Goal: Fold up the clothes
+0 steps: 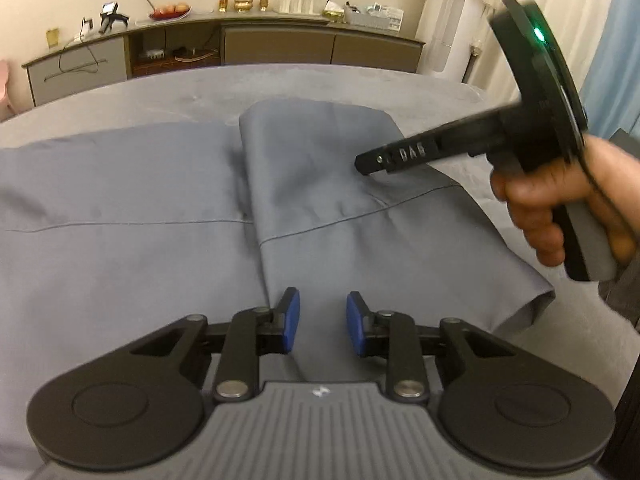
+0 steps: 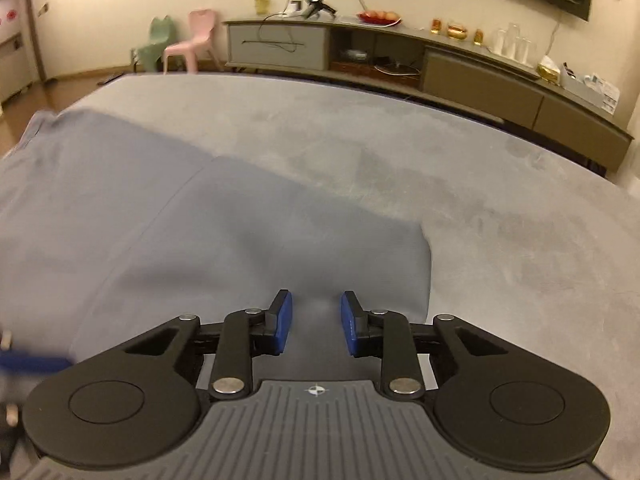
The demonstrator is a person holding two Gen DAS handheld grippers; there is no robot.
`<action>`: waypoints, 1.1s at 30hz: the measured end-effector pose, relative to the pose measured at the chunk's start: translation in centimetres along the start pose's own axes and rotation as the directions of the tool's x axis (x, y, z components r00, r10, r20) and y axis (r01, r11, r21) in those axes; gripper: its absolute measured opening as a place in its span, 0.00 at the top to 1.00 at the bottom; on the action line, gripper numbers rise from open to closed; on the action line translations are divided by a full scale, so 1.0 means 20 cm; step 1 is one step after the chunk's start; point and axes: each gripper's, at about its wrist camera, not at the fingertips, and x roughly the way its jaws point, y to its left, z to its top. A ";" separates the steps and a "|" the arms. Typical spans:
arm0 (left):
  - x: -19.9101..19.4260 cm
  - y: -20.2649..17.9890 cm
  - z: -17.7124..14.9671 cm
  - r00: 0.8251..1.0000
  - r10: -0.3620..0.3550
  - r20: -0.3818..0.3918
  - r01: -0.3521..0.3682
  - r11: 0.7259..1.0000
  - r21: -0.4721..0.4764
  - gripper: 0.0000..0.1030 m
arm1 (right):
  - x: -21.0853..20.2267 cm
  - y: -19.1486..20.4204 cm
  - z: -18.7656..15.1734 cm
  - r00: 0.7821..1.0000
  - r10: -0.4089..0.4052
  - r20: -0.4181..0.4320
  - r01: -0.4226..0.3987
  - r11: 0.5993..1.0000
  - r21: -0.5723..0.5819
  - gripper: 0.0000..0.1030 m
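One grey garment (image 1: 168,208) lies spread on the grey bed (image 1: 360,80), and one part of it, the right end, is doubled back over the rest as a flap (image 1: 320,168), its folded edge running away from the camera. That flap suggests a fold partway through, though a single moment cannot say how many folds are still wanted. The left gripper (image 1: 323,320) hangs just above the near end of the flap with its blue pads apart and nothing between them (a stance that suits either letting go or reaching for the edge). The right gripper (image 2: 316,320) is likewise parted and empty, low over the flap's far corner; in the left view it appears from the side, held in a hand (image 1: 560,208), its tip close over the cloth, whether touching I cannot tell. Count: one garment, one visible fold, two grippers, four blue pads.
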 end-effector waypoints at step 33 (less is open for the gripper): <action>-0.86 1.21 -0.44 0.898 0.438 0.052 -0.282 0.661 -0.696 0.72 | -0.54 -0.10 -0.54 0.983 -0.163 0.078 0.164 0.987 0.002 0.89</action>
